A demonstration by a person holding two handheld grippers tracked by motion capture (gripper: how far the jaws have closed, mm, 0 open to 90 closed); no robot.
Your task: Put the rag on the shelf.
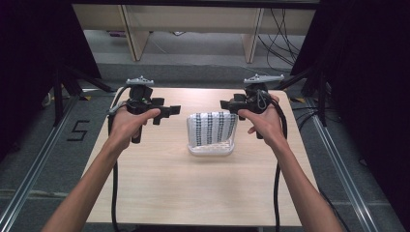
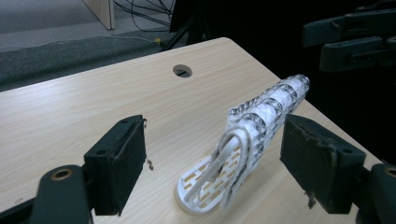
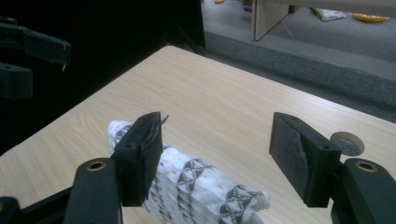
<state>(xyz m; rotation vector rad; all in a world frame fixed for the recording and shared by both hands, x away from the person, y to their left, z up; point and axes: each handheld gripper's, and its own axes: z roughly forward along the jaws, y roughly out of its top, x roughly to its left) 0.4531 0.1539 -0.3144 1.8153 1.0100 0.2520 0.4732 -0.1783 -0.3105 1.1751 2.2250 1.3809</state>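
Both grippers agape: left gripper (image 1: 169, 112), right gripper (image 1: 226, 104) flank patterned cloth (image 1: 212, 127) (on rack).

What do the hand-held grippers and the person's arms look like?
Each hand-held gripper, left and right, is black with two flat rectangular jaws, a grey three-cornered plate on top and a black cable trailing back. The forearms are bare, no sleeves or gloves.

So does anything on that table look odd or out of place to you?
Mostly tidy. The patterned cloth is draped over a white slotted rack, standing upright near the table's middle. The one worn detail: the pads on the left gripper look frayed at their edges. Nothing spilled or toppled.
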